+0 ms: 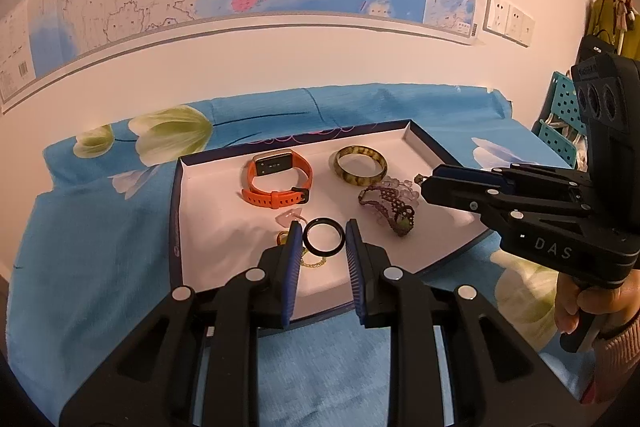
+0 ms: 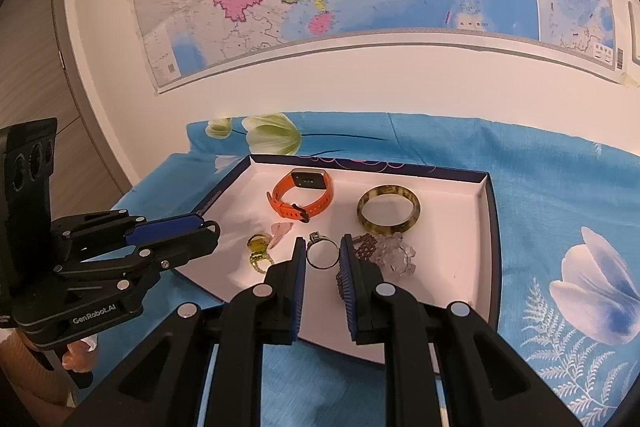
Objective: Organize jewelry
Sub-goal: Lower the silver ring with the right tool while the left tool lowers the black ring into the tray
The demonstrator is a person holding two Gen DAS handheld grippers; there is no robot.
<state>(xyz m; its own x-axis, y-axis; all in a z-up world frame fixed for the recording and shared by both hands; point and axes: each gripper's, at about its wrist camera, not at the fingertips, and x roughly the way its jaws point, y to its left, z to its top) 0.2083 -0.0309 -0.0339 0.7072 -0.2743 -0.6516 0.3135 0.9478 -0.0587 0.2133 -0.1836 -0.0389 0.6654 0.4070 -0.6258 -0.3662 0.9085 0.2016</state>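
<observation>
L gripper spread, black ring betw its fingertips, maybe touching, grip not sure. R gripper spread round silver ring, same doubt. Both in white tray on bed. Rings prob light, stiff, slick; pinch across outer rim. Beaded bracelet beside R gripper looks floppy, take by bunch
</observation>
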